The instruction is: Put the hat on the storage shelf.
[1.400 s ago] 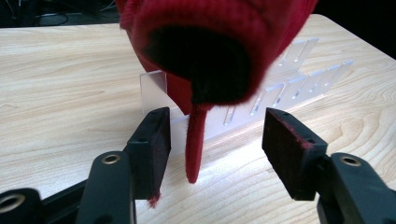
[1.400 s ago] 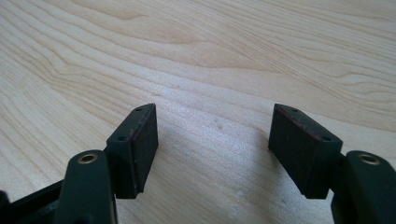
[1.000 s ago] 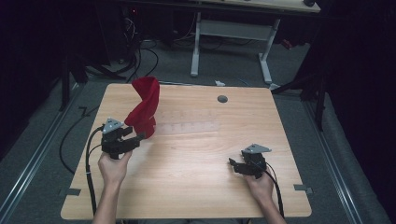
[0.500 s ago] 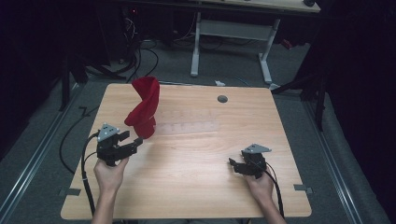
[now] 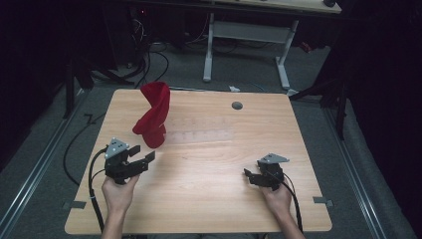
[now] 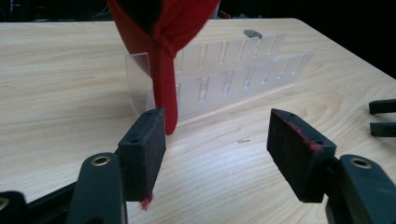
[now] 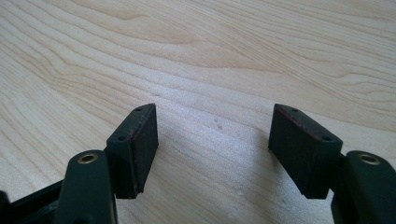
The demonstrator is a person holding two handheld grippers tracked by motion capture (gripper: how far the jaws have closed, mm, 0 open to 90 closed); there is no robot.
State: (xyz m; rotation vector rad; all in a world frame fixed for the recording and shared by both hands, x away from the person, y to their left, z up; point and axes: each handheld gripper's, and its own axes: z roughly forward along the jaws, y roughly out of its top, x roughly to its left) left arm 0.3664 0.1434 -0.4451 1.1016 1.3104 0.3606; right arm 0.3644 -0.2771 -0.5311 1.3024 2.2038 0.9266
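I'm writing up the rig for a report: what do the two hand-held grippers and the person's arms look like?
Both are black. The left hand-held gripper and the right hand-held gripper each carry a grey three-cornered plate on top and trail a black cable. Their jaws end in flat, dark rectangular pads, with brass-coloured rivets at the finger joints and red fibres on the left gripper's pads. The forearms are bare, with no sleeves.

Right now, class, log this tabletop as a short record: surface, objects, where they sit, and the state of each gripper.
Surface: wooden table
Object 1: red cloth, draped over one end of the rack, hanging down
Object 2: clear slotted rack, standing on the table
Left gripper: open, holding nothing, just short of the cloth
Right gripper: open, holding nothing, over bare wood
Other: small grey disc near the far edge
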